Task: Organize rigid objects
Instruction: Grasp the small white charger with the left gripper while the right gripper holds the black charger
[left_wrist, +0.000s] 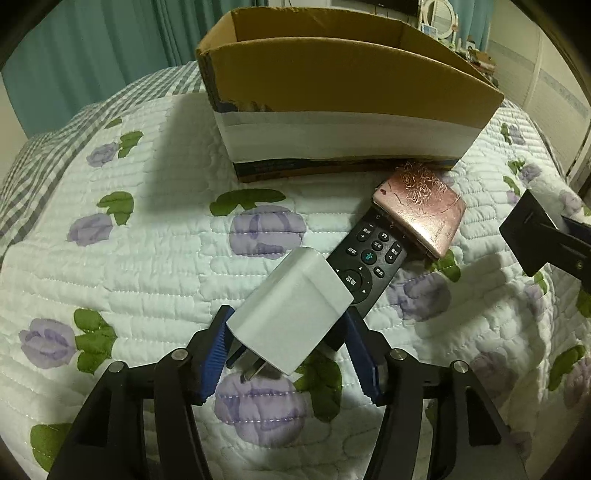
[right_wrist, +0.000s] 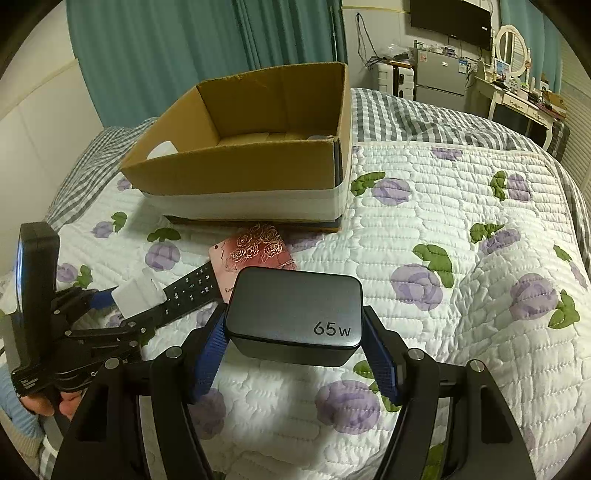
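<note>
My left gripper (left_wrist: 288, 343) is shut on a white plug charger (left_wrist: 291, 314), held above the quilt with its prongs pointing down toward me. My right gripper (right_wrist: 295, 339) is shut on a grey 65W charger (right_wrist: 295, 314), also lifted. A black remote (left_wrist: 369, 258) lies on the quilt with a pink rose-patterned case (left_wrist: 421, 210) resting on its far end. The open cardboard box (left_wrist: 332, 96) stands just behind them. The right wrist view also shows the box (right_wrist: 240, 173), the case (right_wrist: 255, 251), the remote (right_wrist: 192, 288) and the left gripper with the white charger (right_wrist: 138, 295).
The bed has a white quilt with purple roses (right_wrist: 461, 240) and a grey checked border. Teal curtains hang behind. A fridge, a TV and a dressing table (right_wrist: 517, 96) stand at the far right. Something white lies inside the box (right_wrist: 162, 149). The right gripper's body shows at the left wrist view's right edge (left_wrist: 546, 240).
</note>
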